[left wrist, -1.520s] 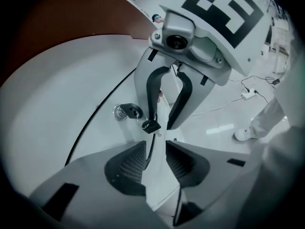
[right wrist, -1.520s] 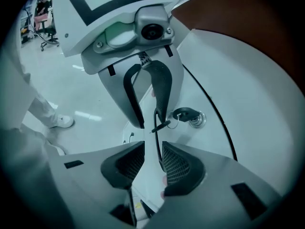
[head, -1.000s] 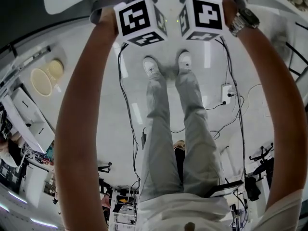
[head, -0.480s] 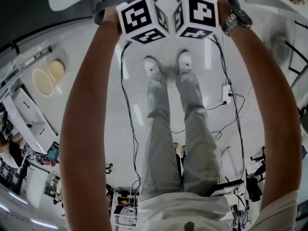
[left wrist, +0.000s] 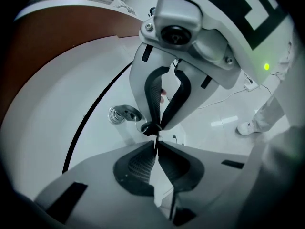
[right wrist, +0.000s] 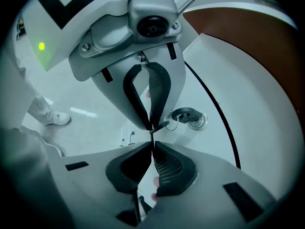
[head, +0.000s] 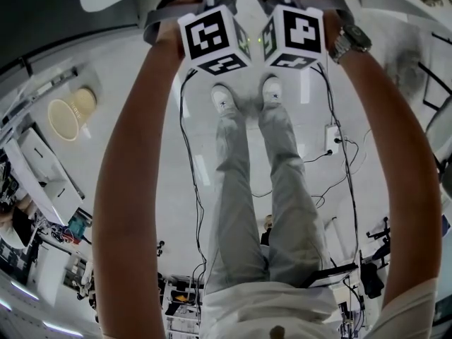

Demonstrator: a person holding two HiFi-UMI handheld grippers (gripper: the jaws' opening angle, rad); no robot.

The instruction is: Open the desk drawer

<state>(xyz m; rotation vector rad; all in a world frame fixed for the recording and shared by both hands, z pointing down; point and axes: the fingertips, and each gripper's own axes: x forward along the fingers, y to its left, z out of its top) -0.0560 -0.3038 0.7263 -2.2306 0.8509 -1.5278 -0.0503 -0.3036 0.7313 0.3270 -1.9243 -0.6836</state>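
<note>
Grippers converge beside the key (right wrist: 186,113) in the drawer lock (right wrist: 199,123), presumably to pull: left gripper (left wrist: 155,146) closing empty, right gripper (right wrist: 152,144) pinched shut.

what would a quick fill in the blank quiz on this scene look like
1. A metal ___ sticks out of the round silver lock on the white drawer front.
2. The silver metal wristwatch is on the person's ___ wrist.
3. The person's lace-up shoes are ___.
Missing words: key; right; white.
</note>
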